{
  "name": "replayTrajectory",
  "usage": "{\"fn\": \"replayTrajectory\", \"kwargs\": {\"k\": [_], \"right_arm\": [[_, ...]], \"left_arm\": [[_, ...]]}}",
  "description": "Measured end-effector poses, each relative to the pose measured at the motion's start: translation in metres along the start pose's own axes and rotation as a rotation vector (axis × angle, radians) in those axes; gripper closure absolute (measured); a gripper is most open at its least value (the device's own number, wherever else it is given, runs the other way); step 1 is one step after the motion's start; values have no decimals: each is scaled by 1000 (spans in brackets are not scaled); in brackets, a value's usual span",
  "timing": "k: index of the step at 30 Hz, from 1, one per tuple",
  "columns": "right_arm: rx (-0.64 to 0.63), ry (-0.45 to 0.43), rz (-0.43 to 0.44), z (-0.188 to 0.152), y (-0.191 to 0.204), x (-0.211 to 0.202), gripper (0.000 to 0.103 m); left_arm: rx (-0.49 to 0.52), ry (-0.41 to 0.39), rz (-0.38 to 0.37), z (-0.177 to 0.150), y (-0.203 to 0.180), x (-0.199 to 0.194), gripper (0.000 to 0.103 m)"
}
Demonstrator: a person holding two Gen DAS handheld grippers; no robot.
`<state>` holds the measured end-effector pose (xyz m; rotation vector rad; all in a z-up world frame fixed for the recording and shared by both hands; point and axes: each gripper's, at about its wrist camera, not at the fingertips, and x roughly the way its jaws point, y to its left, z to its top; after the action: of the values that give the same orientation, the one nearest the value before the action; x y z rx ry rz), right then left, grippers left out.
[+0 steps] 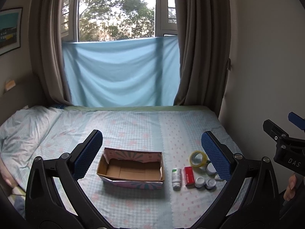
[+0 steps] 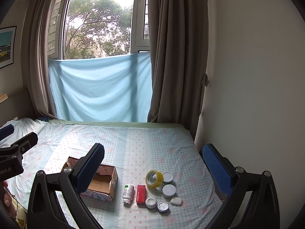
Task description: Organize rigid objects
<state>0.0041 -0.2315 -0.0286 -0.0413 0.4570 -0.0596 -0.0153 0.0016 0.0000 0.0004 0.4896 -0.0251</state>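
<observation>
Left wrist: left claw (image 1: 150, 152) spread, cardboard box (image 1: 131, 169) between, tape roll (image 1: 198, 158) seemingly apart.

Both wrist views above bed (image 1: 133, 126), facing window; probably side-by-side.

place: home bedroom | cues: bed (image 1: 133, 126), pillow (image 1: 24, 126), curtains (image 2: 175, 57), window (image 1: 116, 9)

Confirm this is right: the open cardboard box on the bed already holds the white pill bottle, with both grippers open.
Not quite. The open cardboard box is empty; the white pill bottle lies on the bed beside it, as the left wrist view shows. Both grippers are open.
</observation>
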Motion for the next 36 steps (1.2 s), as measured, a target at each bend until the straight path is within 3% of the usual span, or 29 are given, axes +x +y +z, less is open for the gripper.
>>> {"fn": "replayTrajectory", "kwargs": {"k": [36], "right_arm": [[-11,2,1,-4,11,-5,0]], "left_arm": [[0,11,-33,3,3,5,0]]}}
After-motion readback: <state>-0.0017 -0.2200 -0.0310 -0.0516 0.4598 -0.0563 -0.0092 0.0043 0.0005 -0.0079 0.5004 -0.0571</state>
